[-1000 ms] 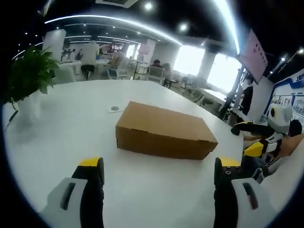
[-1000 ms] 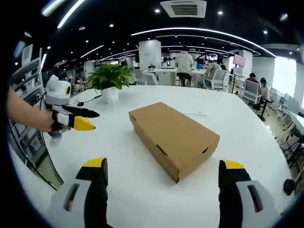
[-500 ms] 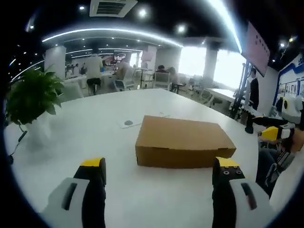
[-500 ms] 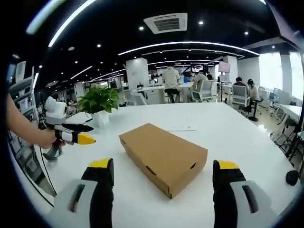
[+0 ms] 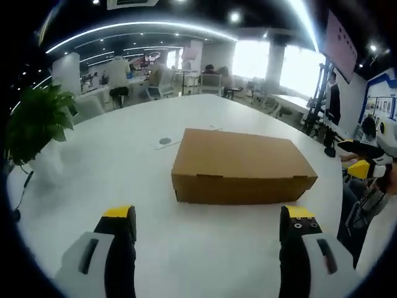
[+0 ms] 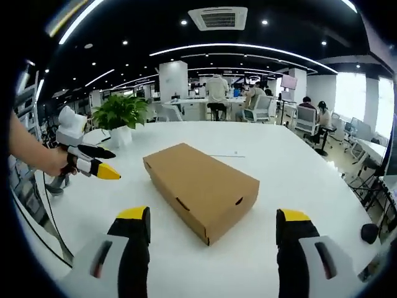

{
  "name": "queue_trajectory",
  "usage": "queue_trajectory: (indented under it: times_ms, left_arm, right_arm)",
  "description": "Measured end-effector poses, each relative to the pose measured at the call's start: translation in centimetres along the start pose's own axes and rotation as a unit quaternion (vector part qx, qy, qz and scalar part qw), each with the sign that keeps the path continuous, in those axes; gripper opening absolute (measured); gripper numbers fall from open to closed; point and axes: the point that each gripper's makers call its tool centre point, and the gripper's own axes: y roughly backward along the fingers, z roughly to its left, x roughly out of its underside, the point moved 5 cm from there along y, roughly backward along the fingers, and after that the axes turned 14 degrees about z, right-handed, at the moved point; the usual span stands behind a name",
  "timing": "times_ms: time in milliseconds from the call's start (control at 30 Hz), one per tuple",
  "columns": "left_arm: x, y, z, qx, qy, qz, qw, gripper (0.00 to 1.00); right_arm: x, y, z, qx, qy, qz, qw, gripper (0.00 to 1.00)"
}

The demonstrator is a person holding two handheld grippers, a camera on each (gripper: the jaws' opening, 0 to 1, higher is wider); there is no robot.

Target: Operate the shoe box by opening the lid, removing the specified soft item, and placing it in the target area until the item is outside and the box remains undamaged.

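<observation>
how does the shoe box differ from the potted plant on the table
The shoe box is plain brown cardboard, low and flat, with straight edges; the potted plant is green, leafy and upright in a white pot. The box lies near the middle of the white table, its lid shut; the plant stands near the table's edge. The box looks longer than the plant. Both rest on the same table, and neither is touched by the tongs.

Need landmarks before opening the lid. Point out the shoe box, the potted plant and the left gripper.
shoe box (image 6: 198, 180), right gripper view, on the closed lid's top.
potted plant (image 6: 118, 115), right gripper view, on the leaves.
left gripper (image 5: 208, 223), left gripper view, midway between its open fingers.
</observation>
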Motion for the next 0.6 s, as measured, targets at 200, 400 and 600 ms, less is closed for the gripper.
queue_trajectory:
  times_ms: [200,400,600]
  left_arm:
    - [-1.8,-0.6,0.5,0.016,-0.038,-0.006,0.9991,0.99]
    - [-3.3,-0.3,1.4,0.017,-0.028,-0.05,0.9982,0.99]
    - [-3.7,-0.8,1.4,0.026,-0.041,-0.028,0.9984,0.99]
  right_arm:
    - [-0.3,-0.7,1.1,-0.028,-0.008,-0.015,0.9995,0.98]
    - [-0.5,-1.2,2.0,-0.051,-0.009,-0.017,0.9985,1.0]
    - [-0.5,-1.7,2.4,-0.049,0.0,-0.002,0.9988,0.99]
